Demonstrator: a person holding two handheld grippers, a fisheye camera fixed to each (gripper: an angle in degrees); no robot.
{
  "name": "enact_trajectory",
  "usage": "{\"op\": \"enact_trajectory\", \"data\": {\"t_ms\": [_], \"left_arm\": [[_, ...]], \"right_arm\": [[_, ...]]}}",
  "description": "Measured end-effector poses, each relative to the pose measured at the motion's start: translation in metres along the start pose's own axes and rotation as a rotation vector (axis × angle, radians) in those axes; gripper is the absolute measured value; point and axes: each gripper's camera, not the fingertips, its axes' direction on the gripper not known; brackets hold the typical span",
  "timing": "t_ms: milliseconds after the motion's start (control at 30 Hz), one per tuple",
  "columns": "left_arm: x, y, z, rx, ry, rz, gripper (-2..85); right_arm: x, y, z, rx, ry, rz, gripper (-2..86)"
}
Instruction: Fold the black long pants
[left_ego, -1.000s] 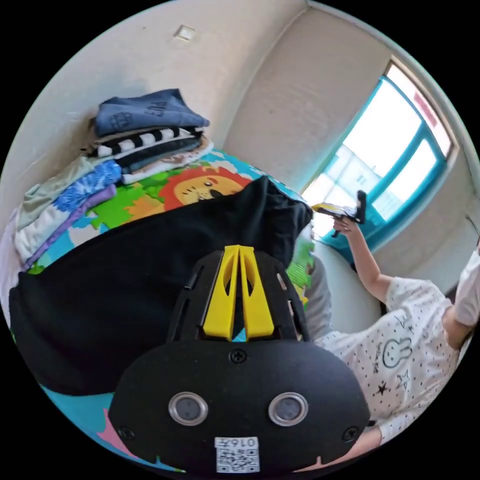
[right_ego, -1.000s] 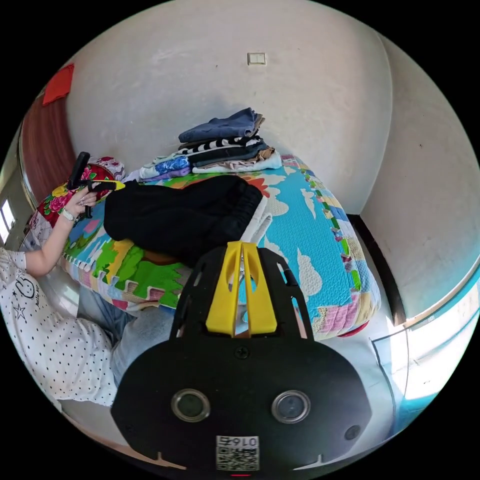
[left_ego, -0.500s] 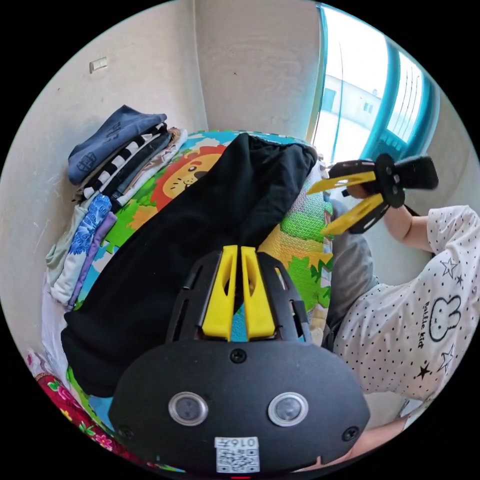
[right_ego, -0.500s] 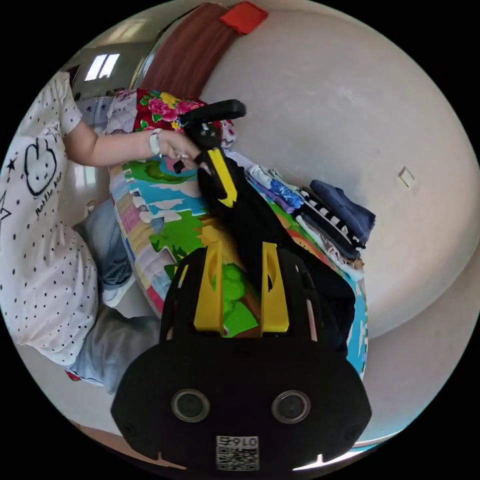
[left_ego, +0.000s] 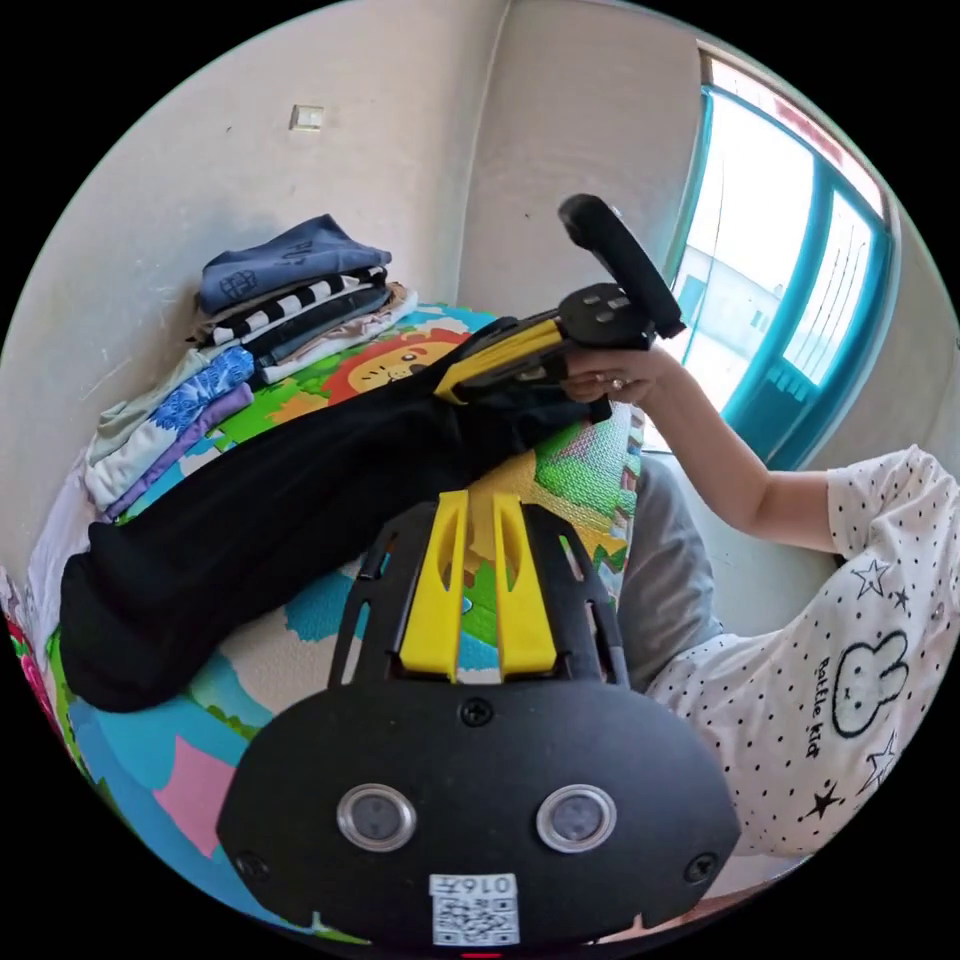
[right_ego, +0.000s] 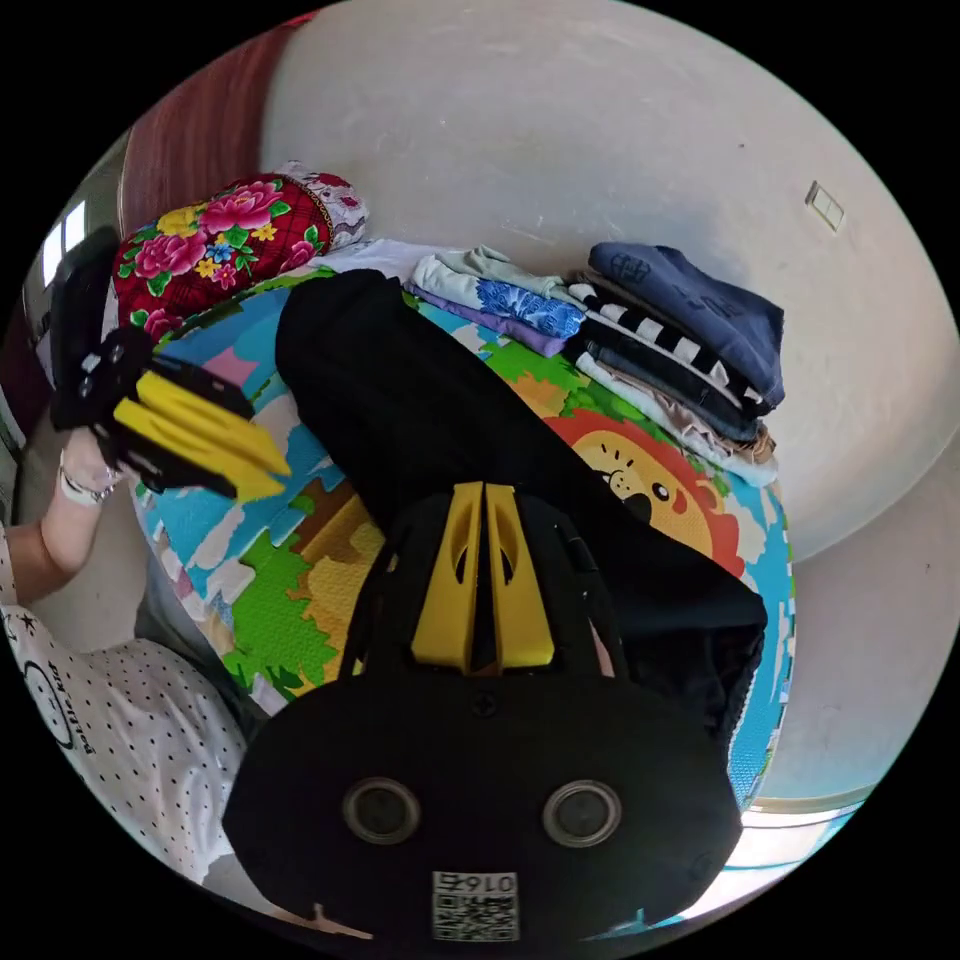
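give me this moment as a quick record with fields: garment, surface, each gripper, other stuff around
garment: black long pants, lying lengthwise on the mat
surface: colourful play mat with a lion picture
right gripper: jaws closed on the pants' edge
left gripper: jaws slightly apart, holding nothing, above the mat
other: stack of folded clothes by the wall; floral bundle; window

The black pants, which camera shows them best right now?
The left gripper view: the black pants stretch across the colourful mat, with the right gripper at their far end. In the right gripper view the pants run partly behind that gripper's own body.
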Motion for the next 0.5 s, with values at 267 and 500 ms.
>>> {"op": "enact_trajectory", "data": {"t_ms": [267, 500], "left_arm": [[0.018, -0.016, 0.041, -0.011, -0.076, 0.037, 7.6], [0.016, 0.003, 0.017, 0.065, 0.043, 0.0, -0.5]], "right_arm": [[0.021, 0.037, -0.007, 0.05, -0.121, 0.071, 0.0], [0.024, 0.104, -0.041, 0.153, -0.096, 0.091, 1.5]]}}
